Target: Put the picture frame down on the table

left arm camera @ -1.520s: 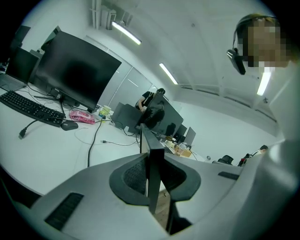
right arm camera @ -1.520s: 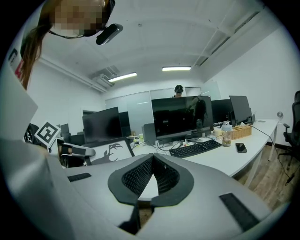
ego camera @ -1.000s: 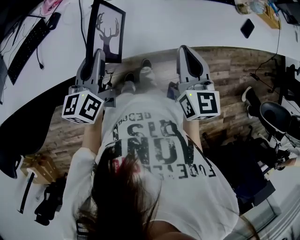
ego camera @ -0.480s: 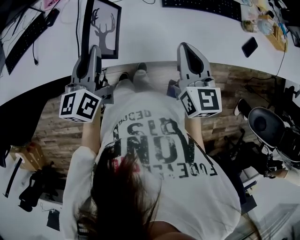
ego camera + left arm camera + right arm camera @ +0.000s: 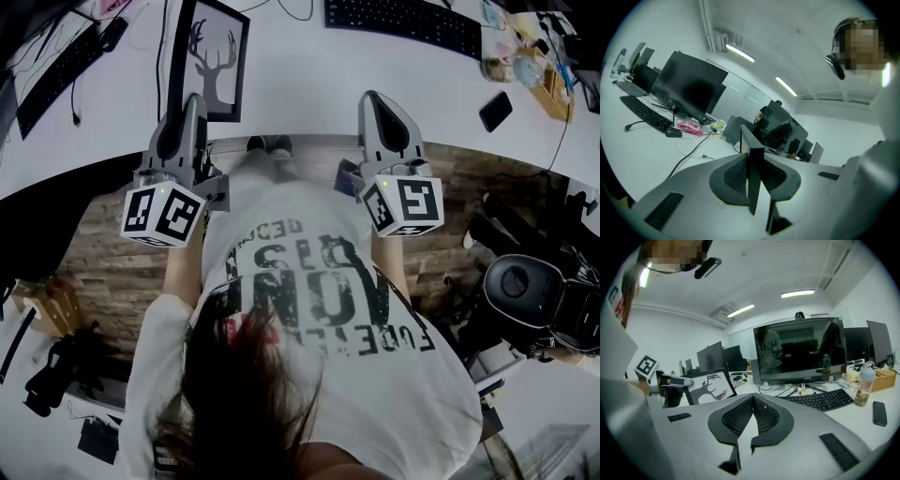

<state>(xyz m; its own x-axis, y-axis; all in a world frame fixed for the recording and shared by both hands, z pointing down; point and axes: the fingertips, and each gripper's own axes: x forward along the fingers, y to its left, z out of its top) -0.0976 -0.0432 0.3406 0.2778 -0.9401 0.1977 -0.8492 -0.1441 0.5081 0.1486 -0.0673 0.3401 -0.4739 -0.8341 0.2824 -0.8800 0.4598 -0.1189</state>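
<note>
Between the jaws of your left gripper [image 5: 190, 105] the picture frame [image 5: 208, 56] stays clamped, now squarer over the table [image 5: 300, 84]. Your right gripper [image 5: 377, 101] is closed and empty, so lowering remains.

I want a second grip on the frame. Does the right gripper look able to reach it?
Probably yes: nothing stands between the right gripper and the picture frame, though its fingers are shut.
</note>
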